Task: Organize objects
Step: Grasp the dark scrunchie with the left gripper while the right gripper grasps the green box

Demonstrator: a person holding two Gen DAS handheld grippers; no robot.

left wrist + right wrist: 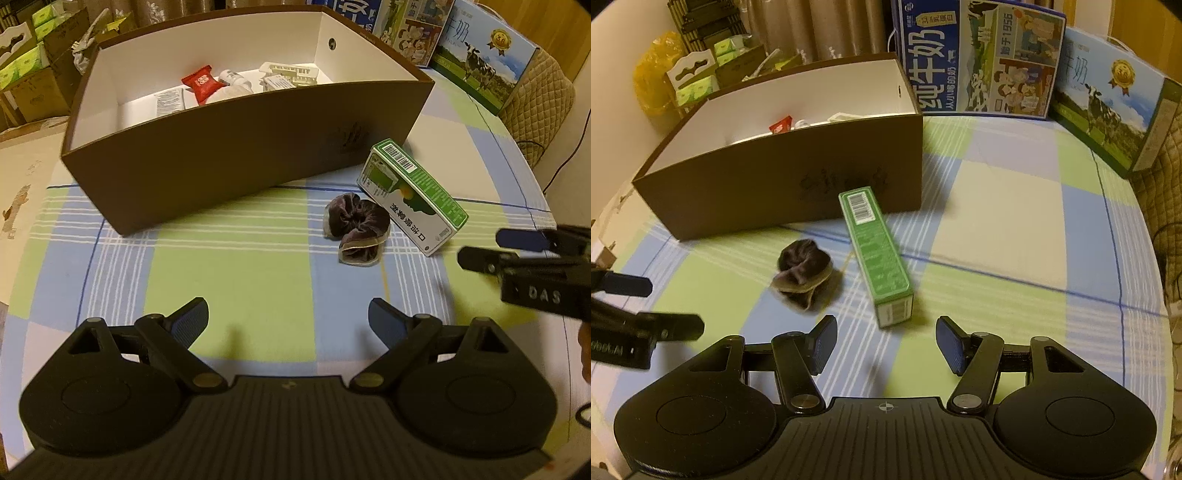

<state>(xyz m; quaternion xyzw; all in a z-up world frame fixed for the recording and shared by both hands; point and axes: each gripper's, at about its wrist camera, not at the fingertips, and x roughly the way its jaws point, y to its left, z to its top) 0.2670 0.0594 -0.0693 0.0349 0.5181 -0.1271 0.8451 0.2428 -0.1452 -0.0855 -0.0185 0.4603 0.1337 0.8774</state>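
Note:
A green and white carton (413, 195) (877, 254) lies on the checked tablecloth just in front of the brown box (229, 162) (768, 192). Beside the carton sits a crumpled dark purple scrunchie (356, 229) (803, 275). Inside the box I see a red packet (201, 84), a white bottle (232, 79) and a cream plastic tray (291, 74). My left gripper (288, 321) is open over bare cloth, short of the scrunchie. My right gripper (886, 341) is open too, its fingers just short of the carton's near end. The right gripper (491, 245) also shows in the left wrist view.
Milk cartons with cow pictures (975, 55) (484, 62) stand along the back of the table. Cardboard boxes with green packs (33, 70) are stacked off the table's left side. A quilted chair back (543, 107) rises at the right edge. The left gripper (646, 306) pokes in at the left.

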